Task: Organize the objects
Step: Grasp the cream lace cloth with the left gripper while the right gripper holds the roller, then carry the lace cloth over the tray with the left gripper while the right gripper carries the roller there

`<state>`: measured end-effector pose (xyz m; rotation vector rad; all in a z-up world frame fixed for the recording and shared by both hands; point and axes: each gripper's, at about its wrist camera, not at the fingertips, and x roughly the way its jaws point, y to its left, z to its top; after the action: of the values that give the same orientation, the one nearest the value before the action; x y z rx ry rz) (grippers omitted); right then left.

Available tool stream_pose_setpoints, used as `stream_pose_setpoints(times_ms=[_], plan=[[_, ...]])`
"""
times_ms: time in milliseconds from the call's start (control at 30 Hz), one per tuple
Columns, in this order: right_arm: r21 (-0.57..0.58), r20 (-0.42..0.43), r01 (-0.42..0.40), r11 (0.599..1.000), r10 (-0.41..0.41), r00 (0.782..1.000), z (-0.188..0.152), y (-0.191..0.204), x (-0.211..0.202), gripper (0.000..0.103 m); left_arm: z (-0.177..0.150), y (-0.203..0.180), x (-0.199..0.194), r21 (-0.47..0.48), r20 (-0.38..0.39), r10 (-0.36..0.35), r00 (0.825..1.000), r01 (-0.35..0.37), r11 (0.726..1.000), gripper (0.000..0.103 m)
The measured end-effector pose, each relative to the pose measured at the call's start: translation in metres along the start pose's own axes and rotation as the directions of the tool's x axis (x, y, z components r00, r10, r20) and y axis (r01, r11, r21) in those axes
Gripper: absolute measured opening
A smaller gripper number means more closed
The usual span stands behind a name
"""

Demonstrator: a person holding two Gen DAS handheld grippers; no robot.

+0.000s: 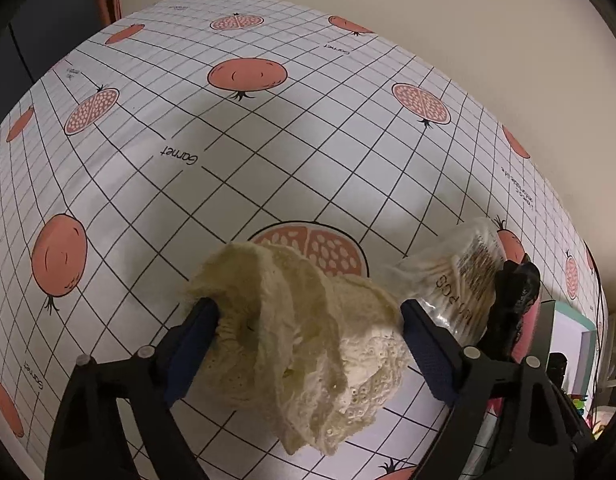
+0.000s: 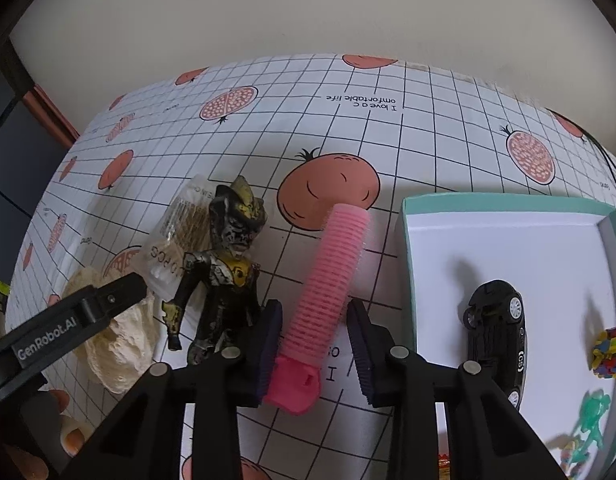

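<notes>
A crumpled cream lace cloth (image 1: 300,340) fills the space between the fingers of my left gripper (image 1: 308,304), which are spread wide around it; the gripper is open. In the right wrist view the same cloth (image 2: 112,344) lies on the table under one left finger (image 2: 120,292). A pink ribbed hair roller (image 2: 327,280) lies on the tablecloth between the fingers of my right gripper (image 2: 313,304). That gripper is open: its left pad is against the roller, and a gap shows at the right pad.
A black and gold toy figure (image 2: 224,272) and a clear bag of cotton swabs (image 2: 176,248) lie just left of the roller. A teal-rimmed white box (image 2: 507,202) at the right holds a black toy car (image 2: 495,328), a colourful block (image 2: 611,354) and a green figure (image 2: 591,420).
</notes>
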<state>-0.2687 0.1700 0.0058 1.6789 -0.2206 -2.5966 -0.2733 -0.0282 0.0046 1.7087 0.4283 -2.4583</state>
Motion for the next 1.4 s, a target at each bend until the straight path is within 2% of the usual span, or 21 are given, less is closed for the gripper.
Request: stream_pose_setpoints(times_ms=[167,433,500,600,633,833,1033,1400], plan=[[-0.007,0.002,0.003,1.000,-0.003,1.000,0.000,0.000,0.000,0.035,-0.003,0.000,-0.002,0.020,0.022,0.033,0.999,-0.034,0.999,0.081],[-0.006,0.002,-0.004,1.000,0.004,1.000,-0.001,-0.002,-0.001,0.031,-0.006,0.004,-0.005,0.044,0.071,0.114,0.991,-0.118,0.992,0.043],[-0.002,0.001,-0.005,1.000,0.005,1.000,-0.002,-0.003,-0.002,0.029,-0.004,0.007,-0.005,0.034,0.075,0.111,0.991,-0.114,0.993,0.035],[0.008,0.000,-0.020,1.000,0.020,1.000,-0.002,-0.005,-0.003,0.026,0.002,0.016,-0.006,-0.006,0.044,0.022,0.999,-0.022,1.000,0.025],[0.010,-0.001,-0.030,1.000,0.030,1.000,-0.003,-0.005,-0.003,0.026,0.004,0.021,-0.007,-0.030,0.036,-0.017,0.999,0.018,0.999,0.024],[0.020,0.007,-0.054,0.998,0.054,0.999,-0.001,-0.006,-0.011,0.026,0.006,0.026,-0.012,-0.064,0.044,-0.042,0.998,0.045,0.997,0.022],[0.025,0.052,-0.082,0.996,0.081,0.995,0.005,-0.007,-0.033,0.026,0.014,0.023,-0.030,-0.056,0.092,-0.064,0.994,0.069,0.996,0.022],[0.051,0.118,-0.125,0.991,0.118,0.986,0.015,-0.026,-0.069,0.026,0.022,0.009,-0.076,-0.013,0.190,-0.111,0.975,0.116,0.993,0.022]])
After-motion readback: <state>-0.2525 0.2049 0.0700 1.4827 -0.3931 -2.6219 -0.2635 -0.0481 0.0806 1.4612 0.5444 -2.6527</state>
